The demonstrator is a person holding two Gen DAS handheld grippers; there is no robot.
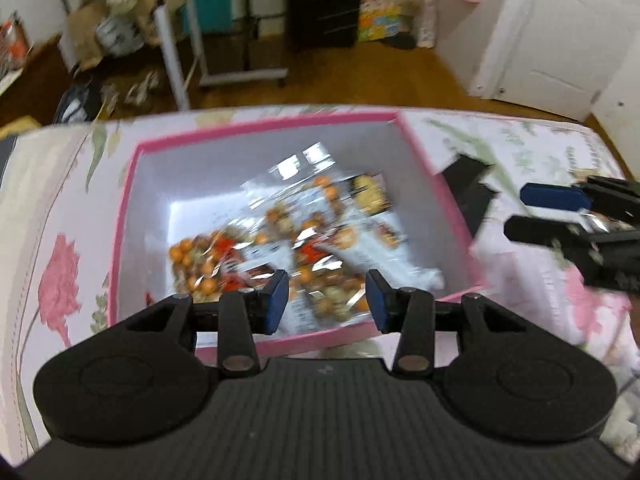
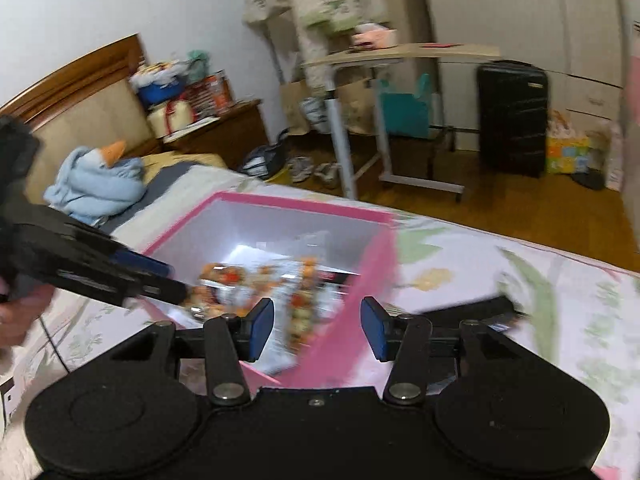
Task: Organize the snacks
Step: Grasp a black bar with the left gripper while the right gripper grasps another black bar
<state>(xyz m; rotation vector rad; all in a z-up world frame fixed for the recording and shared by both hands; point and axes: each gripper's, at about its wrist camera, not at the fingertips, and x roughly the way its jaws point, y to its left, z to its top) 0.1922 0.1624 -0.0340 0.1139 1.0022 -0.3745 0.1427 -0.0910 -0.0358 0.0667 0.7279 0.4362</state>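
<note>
We hold the left gripper [image 1: 327, 300] tilted steeply down over the near rim of the open pink-edged cardboard box with white inner walls [image 1: 256, 128], its blue-padded fingers [image 1: 276, 300] standing apart with nothing pressed between them. In the right wrist view the same gripper reaches in from the left edge, a bit of a hand [image 2: 12, 312] behind it. The box sits on a pale bedspread printed with pink flowers and green leaves [image 1: 60, 280]; beyond the bed we see a brown wooden floor [image 1: 360, 76], a white rolling side table [image 2: 400, 54] and a black hard-shell suitcase [image 1: 324, 0]. Inside the box lie the blurred silver snack packets printed with orange nuts [image 1: 304, 232], directly below and ahead of the left fingers. Further right, the right gripper [image 2: 318, 330] points down less steeply over the box's right corner, jaws likewise apart and gripping nothing, with the packets just ahead to its left. A flat black object [image 1: 470, 190] lies on the bedspread beside the box's right wall.
</note>
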